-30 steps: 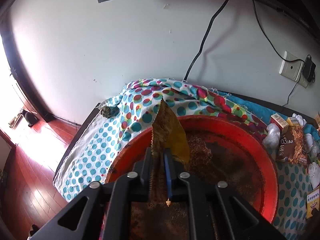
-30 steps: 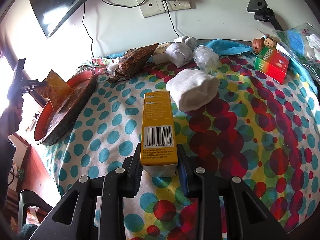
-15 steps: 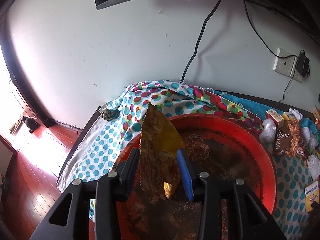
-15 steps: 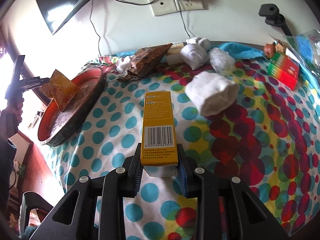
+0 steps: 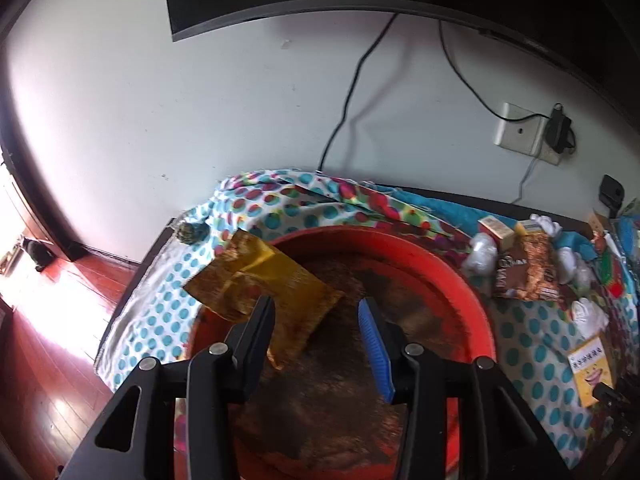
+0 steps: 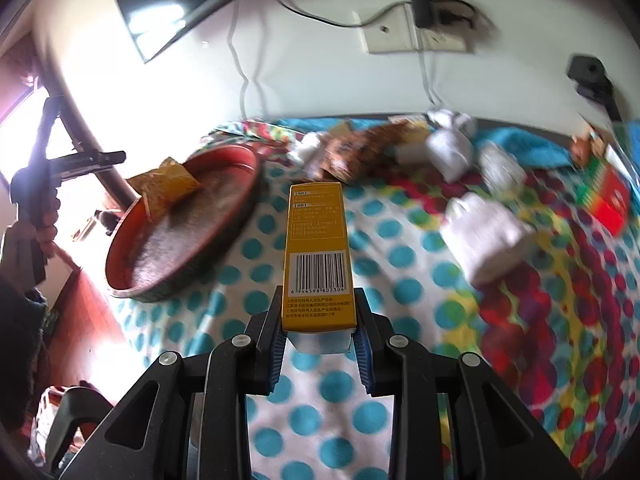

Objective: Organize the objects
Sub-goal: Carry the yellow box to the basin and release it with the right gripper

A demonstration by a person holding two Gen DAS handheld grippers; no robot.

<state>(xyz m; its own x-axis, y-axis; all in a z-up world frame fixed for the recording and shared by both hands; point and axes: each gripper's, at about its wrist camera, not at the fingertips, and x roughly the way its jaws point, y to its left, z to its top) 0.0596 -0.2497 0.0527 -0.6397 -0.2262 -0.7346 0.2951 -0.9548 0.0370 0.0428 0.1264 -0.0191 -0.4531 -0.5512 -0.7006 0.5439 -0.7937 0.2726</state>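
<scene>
Yellow box (image 6: 316, 256) clamped in right gripper (image 6: 320, 354), left gripper (image 5: 316, 334) jaws opening over snack packet (image 5: 264, 292)

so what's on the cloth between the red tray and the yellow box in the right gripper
Nothing: in the right wrist view only bare dotted cloth lies between the red tray and the yellow box held in the right gripper.

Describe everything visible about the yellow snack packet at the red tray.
The crinkled yellow foil snack packet has brown print and a serrated end. It lies tilted across the near-left rim of the round red tray, partly overhanging it. The left tool is opening, its pads off the packet. Nothing else touches it.
</scene>
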